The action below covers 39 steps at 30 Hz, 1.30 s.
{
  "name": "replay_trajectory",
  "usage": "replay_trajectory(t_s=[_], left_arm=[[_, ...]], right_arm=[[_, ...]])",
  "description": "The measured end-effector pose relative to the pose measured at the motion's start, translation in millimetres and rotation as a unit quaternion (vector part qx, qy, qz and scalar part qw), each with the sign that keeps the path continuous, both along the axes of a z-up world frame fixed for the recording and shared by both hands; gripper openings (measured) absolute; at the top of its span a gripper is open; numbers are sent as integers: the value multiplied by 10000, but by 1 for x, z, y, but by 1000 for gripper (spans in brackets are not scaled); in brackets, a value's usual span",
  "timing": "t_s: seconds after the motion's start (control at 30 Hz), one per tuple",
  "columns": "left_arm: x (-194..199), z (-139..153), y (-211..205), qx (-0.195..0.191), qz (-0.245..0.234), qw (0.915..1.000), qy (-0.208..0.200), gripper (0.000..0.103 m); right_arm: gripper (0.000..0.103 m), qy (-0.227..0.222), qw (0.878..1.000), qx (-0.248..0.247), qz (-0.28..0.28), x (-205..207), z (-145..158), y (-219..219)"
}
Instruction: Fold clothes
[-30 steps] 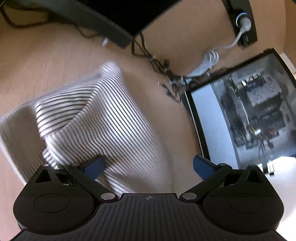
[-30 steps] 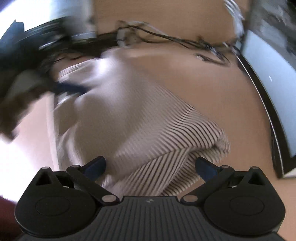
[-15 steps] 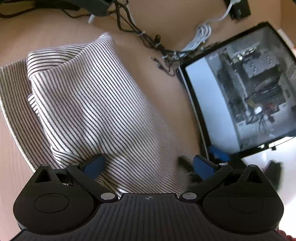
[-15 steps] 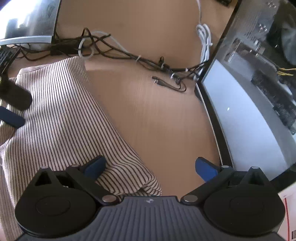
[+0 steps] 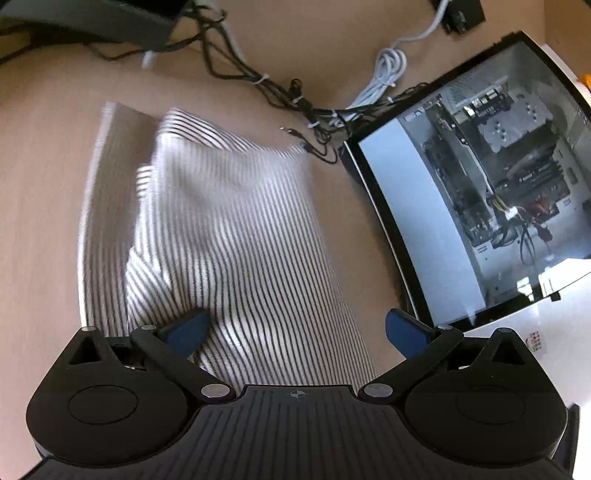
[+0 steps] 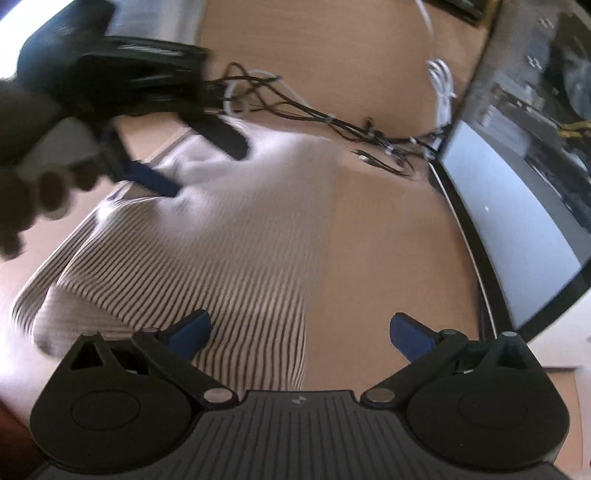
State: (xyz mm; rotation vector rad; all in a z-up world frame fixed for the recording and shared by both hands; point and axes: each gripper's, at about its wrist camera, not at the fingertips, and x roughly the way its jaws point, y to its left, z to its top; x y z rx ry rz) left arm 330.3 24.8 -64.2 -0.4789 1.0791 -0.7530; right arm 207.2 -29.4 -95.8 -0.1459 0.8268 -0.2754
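A striped white-and-dark garment (image 5: 229, 236) lies folded in a bundle on the wooden table (image 5: 44, 177). My left gripper (image 5: 295, 332) is open just above its near end, with the left fingertip over the cloth and nothing held. In the right wrist view the same garment (image 6: 207, 258) lies left of centre. My right gripper (image 6: 299, 332) is open and empty above its near right edge. The left gripper shows there too, blurred, over the garment's far left part (image 6: 155, 173).
An open computer case with a glass side panel (image 5: 480, 192) lies to the right of the garment; it also shows in the right wrist view (image 6: 517, 206). A tangle of black and white cables (image 5: 295, 99) runs along the back. A dark monitor base (image 5: 92, 22) stands at the far left.
Both grippers have shifted over the garment and stayed open. The garment's shape changed from a loose bunch to a longer folded bundle. The left gripper now appears over its far left part.
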Motion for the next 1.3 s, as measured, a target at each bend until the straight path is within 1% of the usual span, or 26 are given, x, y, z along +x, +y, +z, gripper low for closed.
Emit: replay_trajectory(t_s=[0.07, 0.17, 0.3, 0.37, 0.43, 0.57, 0.7, 0.8, 0.87, 0.93, 1.0, 1.07, 1.1, 1.2, 1.3], left_arm=[[1, 2, -3, 103, 13, 9999, -16, 103], [-6, 10, -3, 371, 14, 9993, -96, 103], [-26, 21, 5, 743, -170, 9962, -425, 103], [-36, 23, 13, 945, -229, 9942, -459, 103], [-44, 23, 24, 1047, -196, 9932, -468, 103], [-50, 24, 50, 1066, 24, 9937, -357, 103], [-52, 26, 72, 1099, 266, 9931, -314, 103], [-55, 29, 83, 1076, 300, 9934, -274, 103], [-59, 31, 87, 1069, 241, 9935, -313, 103], [-62, 31, 89, 1072, 155, 9934, -366, 103], [-66, 30, 90, 1080, 60, 9932, -424, 103], [-69, 29, 91, 1088, -35, 9929, -482, 103], [-70, 28, 91, 1095, -88, 9926, -511, 103], [-76, 25, 90, 1185, -260, 9909, -578, 103], [-83, 26, 93, 1335, -328, 9883, -663, 103]], right_arm=[[103, -7, 9999, -127, 75, 2, -1, 7], [103, -42, 9997, -236, 105, 0, -2, 12], [103, -58, 9999, -110, -14, 1, -3, 11], [103, -66, 9999, -44, -76, 2, -4, 10], [103, -18, 9998, 82, -154, 5, -5, 7], [103, 33, 9996, 197, -188, 8, -8, 5], [103, 36, 9999, -94, -100, 8, -9, 11], [103, -143, 9994, -328, -12, 4, 2, 20], [103, -391, 9991, -77, 129, -4, 12, 27], [103, -509, 9985, 29, 186, -11, 17, 38], [103, -233, 9995, -118, 187, -11, 8, 52], [103, 255, 9987, -439, 83, -5, -14, 65], [103, 144, 9982, -578, 6, -7, -21, 70], [103, 148, 9964, -820, -144, -4, -20, 81], [103, 59, 9964, -839, 125, -9, -5, 82]])
